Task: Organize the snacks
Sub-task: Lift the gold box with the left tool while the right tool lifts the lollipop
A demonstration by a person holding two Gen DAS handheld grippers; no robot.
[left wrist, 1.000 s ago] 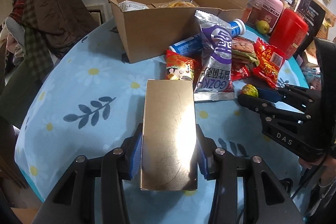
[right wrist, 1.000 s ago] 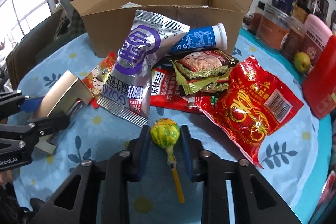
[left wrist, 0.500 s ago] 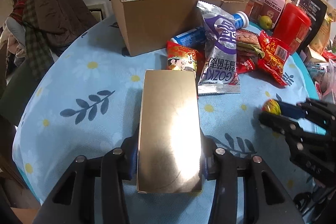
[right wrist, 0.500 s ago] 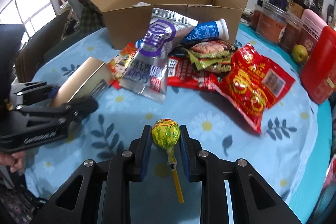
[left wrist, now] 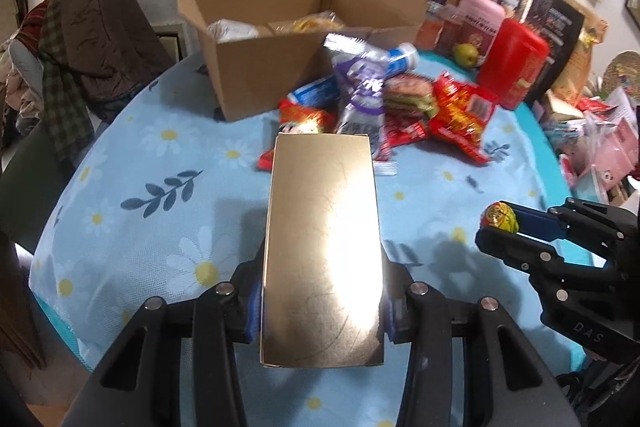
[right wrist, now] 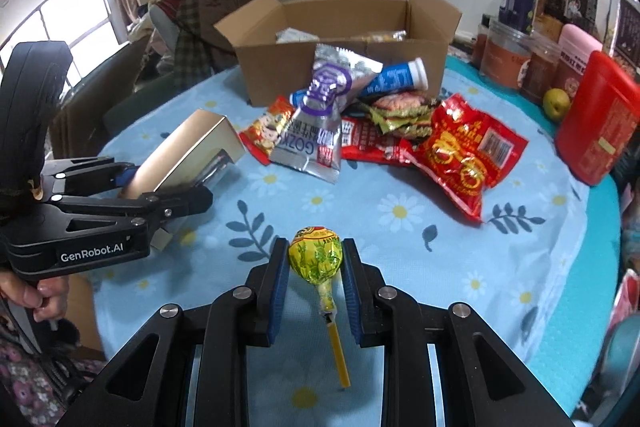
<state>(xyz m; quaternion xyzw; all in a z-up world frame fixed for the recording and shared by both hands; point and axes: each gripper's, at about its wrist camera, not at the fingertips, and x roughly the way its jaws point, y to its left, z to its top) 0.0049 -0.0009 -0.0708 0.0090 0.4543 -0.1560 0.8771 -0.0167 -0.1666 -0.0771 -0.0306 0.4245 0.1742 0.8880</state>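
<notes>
My left gripper [left wrist: 322, 283] is shut on a shiny gold box [left wrist: 322, 247] and holds it above the blue flowered tablecloth [left wrist: 160, 195]; it also shows in the right wrist view [right wrist: 188, 155]. My right gripper [right wrist: 316, 259] is shut on a yellow-green lollipop [right wrist: 316, 257] with its yellow stick pointing back; the lollipop shows in the left wrist view [left wrist: 499, 217]. An open cardboard box [left wrist: 280, 47] with some snacks inside stands at the back. A pile of snack packets [right wrist: 380, 131] lies in front of it.
A red canister [right wrist: 596, 123], a pink tub, jars and a green fruit [right wrist: 556, 103] stand at the right back. Clothes hang over a chair [left wrist: 80, 39] at the left. More bags lie past the table's right edge [left wrist: 600, 147].
Both grippers have risen and drawn back from the snack pile, each still holding its item. The open box and the pile look farther away now.
</notes>
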